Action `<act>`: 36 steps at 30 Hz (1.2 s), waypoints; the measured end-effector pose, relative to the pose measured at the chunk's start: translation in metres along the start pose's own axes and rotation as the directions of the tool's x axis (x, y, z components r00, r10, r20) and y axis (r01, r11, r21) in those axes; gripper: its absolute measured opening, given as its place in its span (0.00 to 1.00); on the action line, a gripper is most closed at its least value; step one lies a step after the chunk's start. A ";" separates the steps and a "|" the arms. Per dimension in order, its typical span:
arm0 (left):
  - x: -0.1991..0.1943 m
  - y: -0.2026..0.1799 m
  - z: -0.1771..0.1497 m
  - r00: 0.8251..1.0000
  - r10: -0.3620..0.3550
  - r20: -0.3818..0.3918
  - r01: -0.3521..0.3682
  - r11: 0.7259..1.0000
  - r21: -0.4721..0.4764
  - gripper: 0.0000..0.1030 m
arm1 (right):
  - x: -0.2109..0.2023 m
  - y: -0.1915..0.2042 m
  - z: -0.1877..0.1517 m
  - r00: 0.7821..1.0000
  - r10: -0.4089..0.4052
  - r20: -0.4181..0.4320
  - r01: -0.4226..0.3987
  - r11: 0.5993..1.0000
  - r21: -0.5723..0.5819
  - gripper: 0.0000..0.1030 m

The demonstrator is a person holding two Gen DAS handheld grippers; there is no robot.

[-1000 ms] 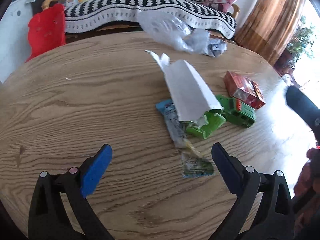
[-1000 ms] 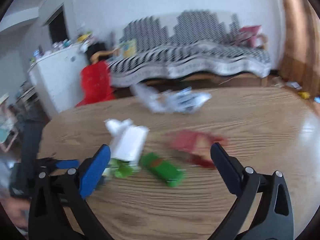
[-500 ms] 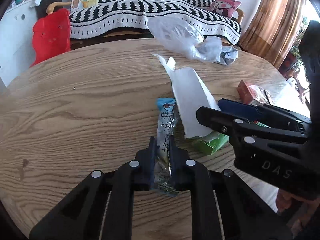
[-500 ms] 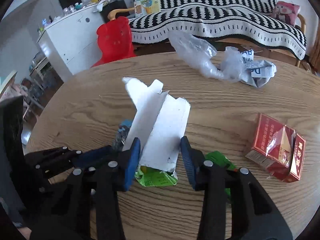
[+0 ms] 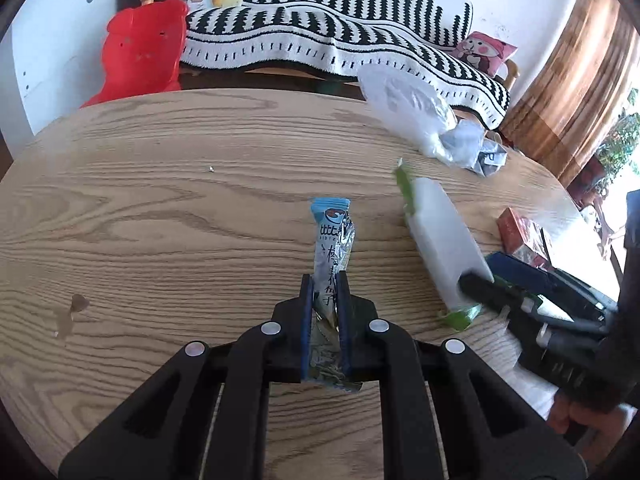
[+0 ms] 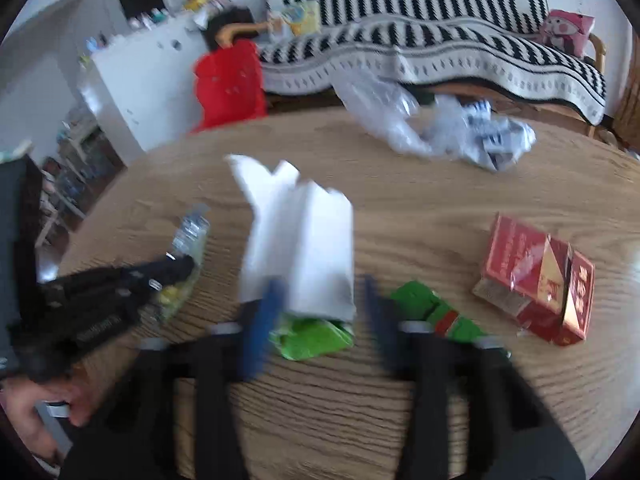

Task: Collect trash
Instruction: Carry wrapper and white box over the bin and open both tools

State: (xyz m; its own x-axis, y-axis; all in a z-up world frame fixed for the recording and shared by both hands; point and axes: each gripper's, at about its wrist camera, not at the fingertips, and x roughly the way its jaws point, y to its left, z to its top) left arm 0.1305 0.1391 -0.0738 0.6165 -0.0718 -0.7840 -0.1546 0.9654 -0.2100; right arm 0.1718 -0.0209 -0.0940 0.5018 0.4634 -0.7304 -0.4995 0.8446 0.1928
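My left gripper is shut on a long blue snack wrapper and holds it over the wooden table. In the right wrist view the wrapper shows at the left gripper's tip. My right gripper has its jaws closing around a white and green carton; the frame is blurred and I cannot tell if they grip it. In the left wrist view the carton sits at the right gripper's tips.
A red cigarette box and a green packet lie to the right. A crumpled clear plastic bag lies at the table's far side. A red chair and a striped sofa stand behind.
My left gripper shut on the blue wrapper and has lifted it. My right gripper closed in around the white carton, which has tilted up.
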 end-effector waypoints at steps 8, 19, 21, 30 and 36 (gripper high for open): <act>-0.002 0.003 0.001 1.000 -0.007 -0.003 0.007 1.000 -0.003 0.10 | 0.010 -0.001 0.001 0.996 0.084 -0.016 -0.083 0.995 0.047 0.34; -0.006 0.006 -0.001 1.000 -0.006 -0.001 0.006 1.000 -0.006 0.10 | 0.000 0.006 0.002 0.993 0.117 0.002 -0.117 0.993 0.030 0.33; -0.006 0.006 0.001 1.000 -0.007 0.003 0.007 1.000 -0.015 0.10 | 0.001 0.006 0.001 0.993 0.118 0.000 -0.118 0.992 0.035 0.33; -0.068 -0.048 0.001 0.982 -0.123 0.141 0.121 0.992 0.025 0.10 | -0.140 -0.048 -0.006 0.940 0.153 0.306 -0.211 0.963 0.166 0.33; -0.103 -0.199 -0.065 0.944 -0.328 0.046 0.305 0.915 0.266 0.10 | -0.283 -0.148 -0.127 0.904 -0.144 0.402 0.006 0.946 0.325 0.33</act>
State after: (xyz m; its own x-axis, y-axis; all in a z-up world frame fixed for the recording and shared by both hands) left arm 0.0481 -0.0618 0.0106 0.6682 -0.3726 -0.6439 0.2517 0.9277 -0.2757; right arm 0.0137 -0.3110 0.0013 0.8093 0.4051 -0.4252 -0.2396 0.8888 0.3907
